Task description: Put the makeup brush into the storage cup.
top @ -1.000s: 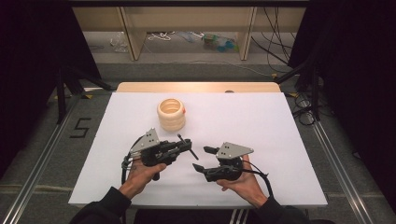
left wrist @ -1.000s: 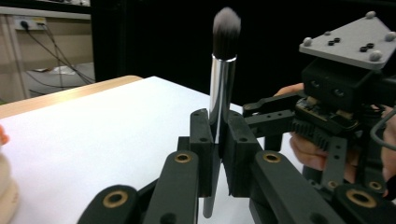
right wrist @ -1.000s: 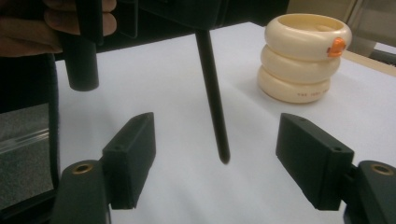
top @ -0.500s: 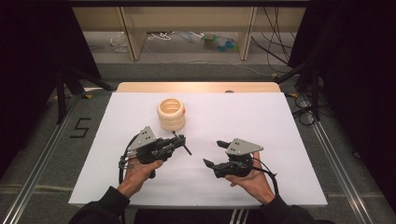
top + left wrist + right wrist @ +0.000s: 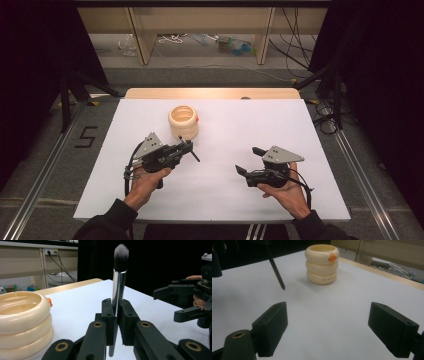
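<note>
We see left gripper (image 5: 186, 148) pinching the makeup brush (image 5: 119, 285), just near of the cream ringed holder (image 5: 183, 121). Right gripper (image 5: 248, 161), jaws just opened wide, nothing between; bare white table (image 5: 240, 125) around it.

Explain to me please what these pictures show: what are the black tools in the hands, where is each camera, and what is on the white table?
A person sits at a white table and holds a hand tool in each hand. Each tool is a gripper with two black jaws. The high view looks down from above; the person's left gripper is at its left, the right gripper at its right. The other two pictures come from small cameras riding on the grippers, looking along their jaws. On the table stands a cream ribbed cup with an orange mark. The left gripper is shut on a makeup brush, metal sleeve between the jaws, bristles up. The right gripper's jaws have just been opening and hold nothing.
</note>
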